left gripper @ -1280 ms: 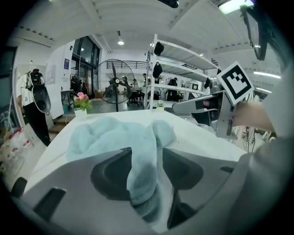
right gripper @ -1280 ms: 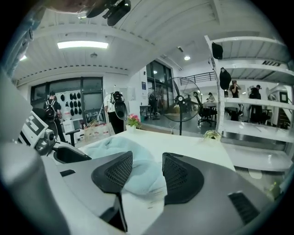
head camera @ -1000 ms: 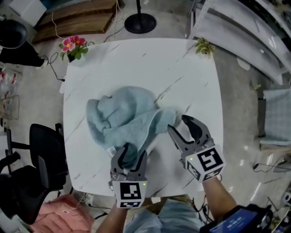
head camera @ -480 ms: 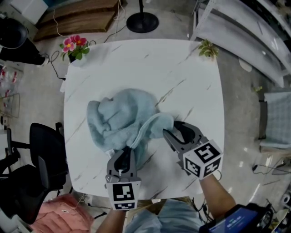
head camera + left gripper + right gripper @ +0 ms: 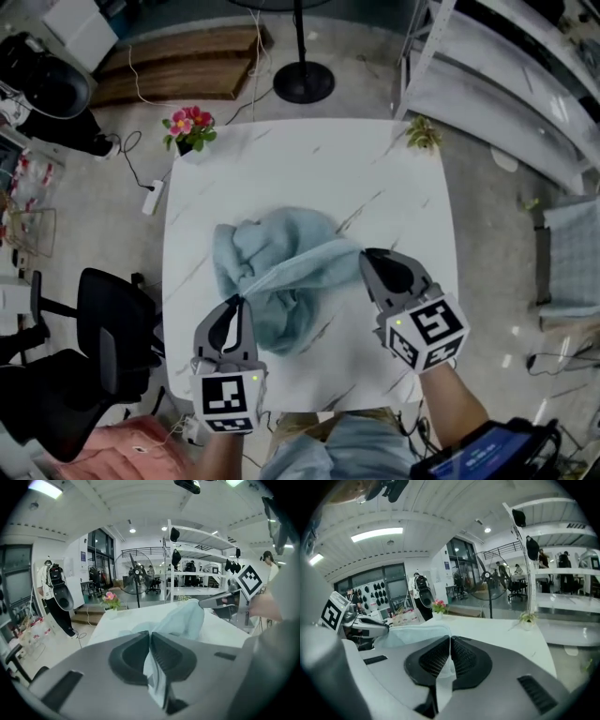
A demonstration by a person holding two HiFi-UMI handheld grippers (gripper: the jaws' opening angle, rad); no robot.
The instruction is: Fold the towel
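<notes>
Left gripper (image 5: 236,305): pinched shut on the near-left edge of the light-blue towel (image 5: 272,281). We note its jaws have just been closing, and the left gripper view shows cloth (image 5: 185,620) caught between them.
Right gripper (image 5: 367,255): likewise clamped on the towel — its jaws have just been closing too, and the right gripper view shows a thin fold of fabric (image 5: 417,634) hanging between them.
Towel: one edge runs taut between the two grippers, raised off the surface. The rest lies bunched beneath and behind it, on the middle of the table (image 5: 394,178).
Table: white marble-look top, square with rounded corners (we see grey veins across it).
Flower pot (image 5: 190,127): pink blooms, at the table's far-left corner, well apart from the towel.
Small plant (image 5: 424,133): at the far-right corner.
Surroundings: a black office chair (image 5: 112,328) stands left of the table, and a round black stand base (image 5: 303,82) sits on the floor beyond it.
</notes>
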